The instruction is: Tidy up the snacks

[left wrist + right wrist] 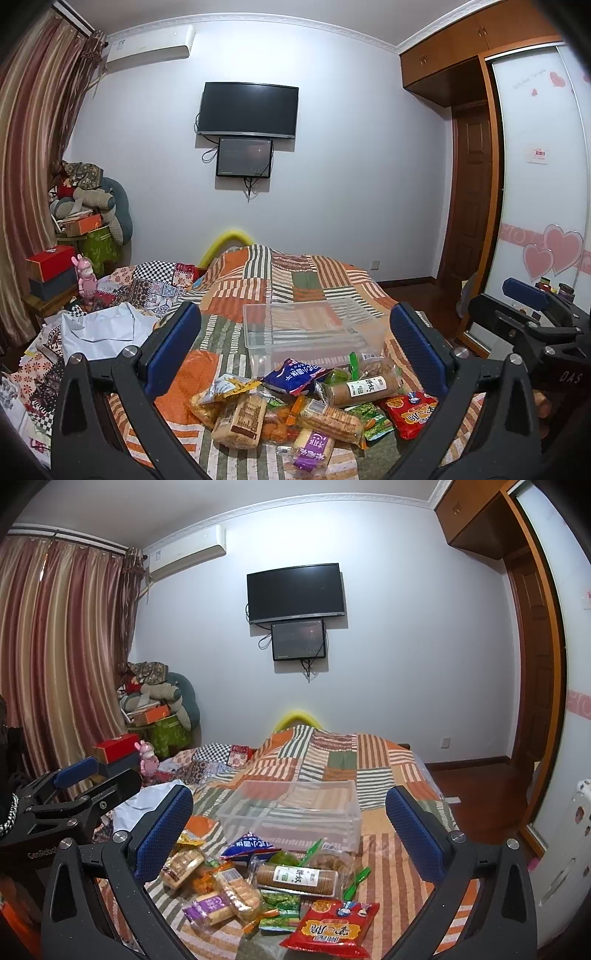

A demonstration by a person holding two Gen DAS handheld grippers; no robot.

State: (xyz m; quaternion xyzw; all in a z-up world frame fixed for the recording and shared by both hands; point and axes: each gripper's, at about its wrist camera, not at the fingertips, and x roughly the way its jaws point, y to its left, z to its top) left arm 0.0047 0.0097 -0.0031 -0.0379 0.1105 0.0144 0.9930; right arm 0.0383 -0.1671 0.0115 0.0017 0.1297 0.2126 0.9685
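A pile of snack packets [303, 410] lies on the patchwork bed cover, also in the right wrist view [266, 886]. It includes a red packet [332, 928], a blue packet [293, 374], a biscuit roll [295, 877] and a purple packet [312, 448]. A clear plastic bin [306, 332] stands empty just behind the pile, also in the right wrist view [295, 808]. My left gripper [295, 343] is open and empty, above the pile. My right gripper [290, 827] is open and empty, above the pile.
The bed cover [295, 280] runs back to the wall. A white cloth [107, 328] and patterned fabrics lie at the left. Boxes and a pink toy [86, 278] stand on a side table. A wardrobe [535, 184] and wooden floor are at the right.
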